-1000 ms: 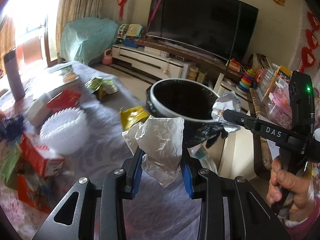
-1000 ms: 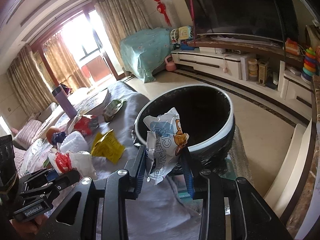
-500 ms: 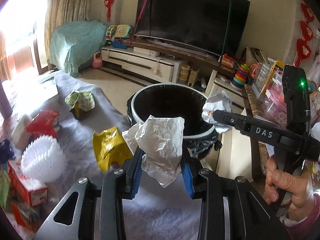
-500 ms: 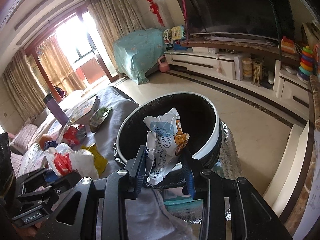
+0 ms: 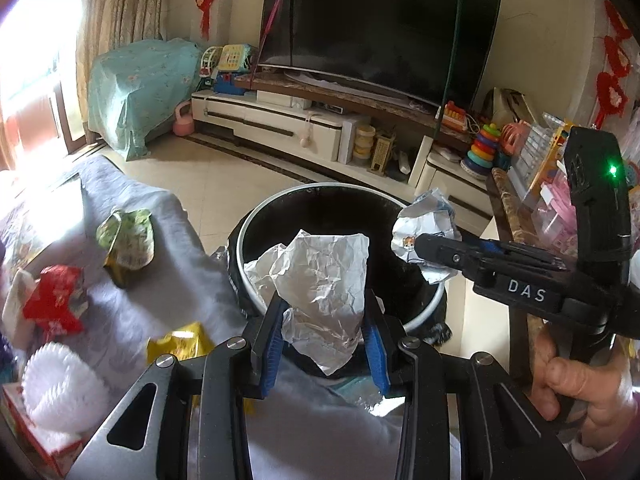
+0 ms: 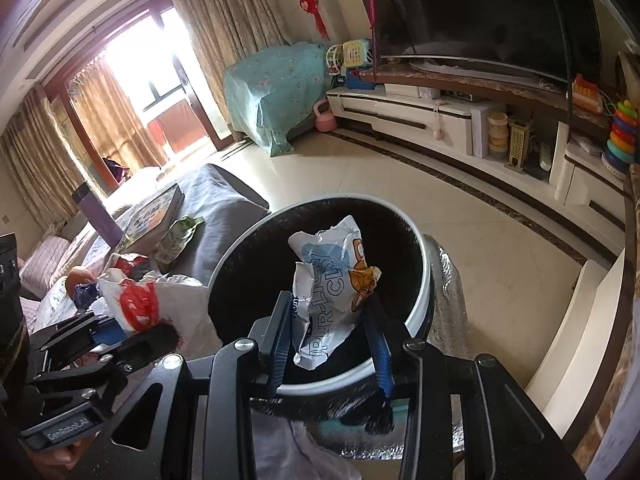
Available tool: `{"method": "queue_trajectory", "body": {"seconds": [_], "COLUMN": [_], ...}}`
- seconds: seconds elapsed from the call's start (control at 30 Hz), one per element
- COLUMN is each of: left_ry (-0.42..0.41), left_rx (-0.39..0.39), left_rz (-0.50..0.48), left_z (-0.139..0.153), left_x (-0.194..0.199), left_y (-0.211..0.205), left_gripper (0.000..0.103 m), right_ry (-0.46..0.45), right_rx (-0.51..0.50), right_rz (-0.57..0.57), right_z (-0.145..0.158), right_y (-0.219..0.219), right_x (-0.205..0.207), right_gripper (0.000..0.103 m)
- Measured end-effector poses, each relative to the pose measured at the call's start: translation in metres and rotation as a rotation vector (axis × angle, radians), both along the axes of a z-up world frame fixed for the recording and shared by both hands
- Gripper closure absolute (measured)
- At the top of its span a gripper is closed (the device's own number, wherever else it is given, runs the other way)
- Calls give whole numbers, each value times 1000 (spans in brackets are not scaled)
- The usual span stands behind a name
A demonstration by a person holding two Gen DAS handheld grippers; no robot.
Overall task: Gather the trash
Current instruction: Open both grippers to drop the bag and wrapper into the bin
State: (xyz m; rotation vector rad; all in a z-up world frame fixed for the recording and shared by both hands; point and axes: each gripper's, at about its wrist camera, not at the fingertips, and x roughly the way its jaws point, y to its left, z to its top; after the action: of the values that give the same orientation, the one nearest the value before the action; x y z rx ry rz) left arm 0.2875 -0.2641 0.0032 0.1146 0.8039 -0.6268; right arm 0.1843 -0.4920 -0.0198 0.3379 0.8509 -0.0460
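My left gripper [image 5: 324, 336] is shut on a crumpled silver-white wrapper [image 5: 320, 292], held at the near rim of the round black trash bin [image 5: 432, 304] with a white rim. My right gripper [image 6: 330, 342] is shut on a white and blue snack bag [image 6: 332, 280], held over the bin's opening [image 6: 248, 280]. In the left wrist view the right gripper [image 5: 416, 246] comes in from the right with that bag [image 5: 428, 224] above the bin's right rim. In the right wrist view the left gripper [image 6: 160, 330] holds its wrapper [image 6: 140, 304] at lower left.
A grey-covered table [image 5: 160, 240] left of the bin carries a green packet [image 5: 128, 236], a red packet [image 5: 56, 300], a yellow packet [image 5: 180, 344] and a white paper cup liner [image 5: 60, 384]. A TV stand [image 5: 280, 124] and shelves stand beyond the tiled floor.
Both grippers have moved forward toward the bin with their trash. The bin now lies closer and lower in both views, and the snack bag hangs over its opening.
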Motion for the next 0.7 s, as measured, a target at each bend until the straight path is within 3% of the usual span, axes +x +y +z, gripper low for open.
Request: {"method": "queue_trajectory", "body": {"seconds": [0.33, 0.4, 0.57, 0.67, 0.7], "left_ry": [54, 62, 53, 35, 29], "left_rx": [26, 32, 23, 3, -6], "left_rz": [-14, -10, 9, 21, 33], "left_z": [-7, -9, -5, -1, -1], "left_x": [38, 44, 41, 27, 22], "left_y": [-25, -29, -25, -12, -6], "left_gripper": [65, 56, 37, 37, 37], "right_ry": [56, 62, 78, 59, 50], "right_rx": [26, 17, 20, 27, 32], "right_rz": [18, 19, 8, -7, -9], "right_z": [-10, -10, -12, -8, -6], "right_y": [-18, -19, -23, -24, -24], "right_x": [26, 29, 31, 26, 23], "right_gripper": [64, 62, 47, 42, 34]}}
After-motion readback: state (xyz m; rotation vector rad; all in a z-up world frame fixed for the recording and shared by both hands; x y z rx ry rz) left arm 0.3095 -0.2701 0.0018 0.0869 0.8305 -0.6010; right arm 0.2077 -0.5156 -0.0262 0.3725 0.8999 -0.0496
